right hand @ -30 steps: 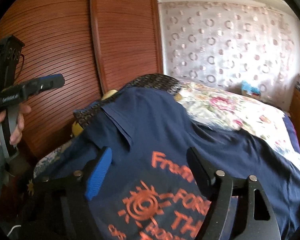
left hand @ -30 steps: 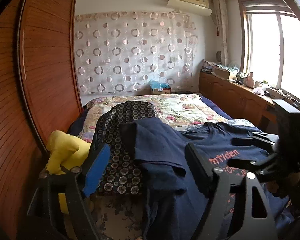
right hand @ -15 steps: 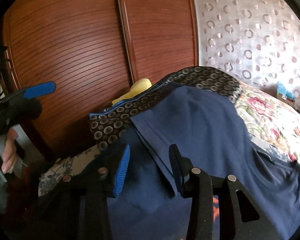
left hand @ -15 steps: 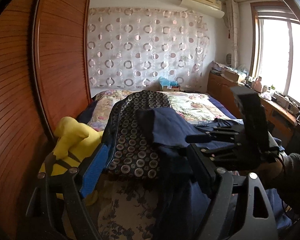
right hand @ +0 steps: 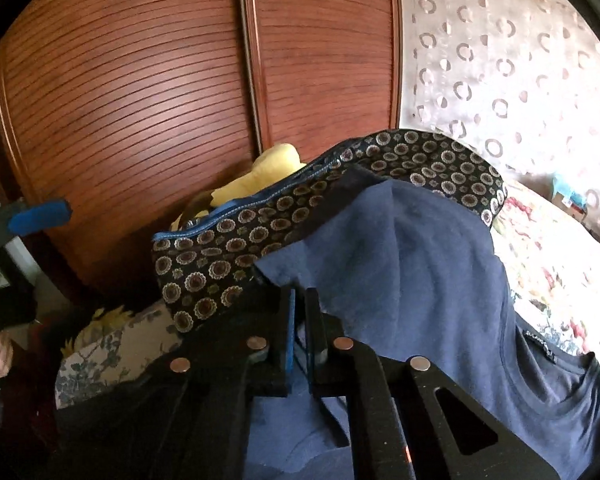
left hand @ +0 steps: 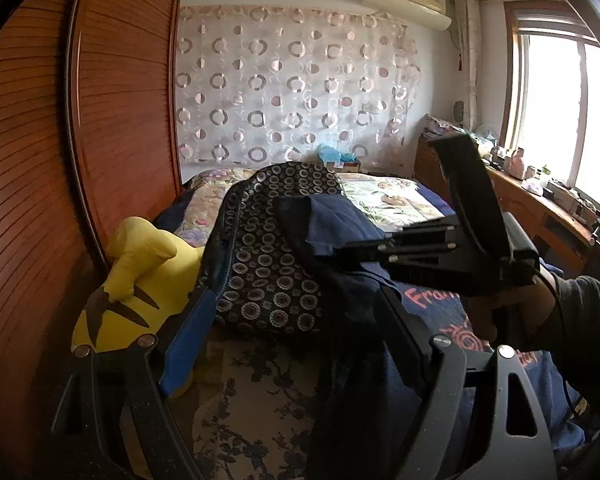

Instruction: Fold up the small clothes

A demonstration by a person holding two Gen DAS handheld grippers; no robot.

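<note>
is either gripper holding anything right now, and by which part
The right gripper pinches the navy t-shirt at its sleeve edge; the left gripper is open, holding nothing.

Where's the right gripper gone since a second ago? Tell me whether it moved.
Yes. The right gripper swung left toward the wooden wardrobe and shut on the navy T-shirt.

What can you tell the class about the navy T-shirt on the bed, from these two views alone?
The navy T-shirt looks like soft cotton knit, with a ribbed round collar, a small dark neck label and orange print on its front. It lies rumpled on the bed, one sleeve draped up over the dark circle-patterned cushion. The right tool is shut on the sleeve's hem. The left tool is open, apart from the cloth.
</note>
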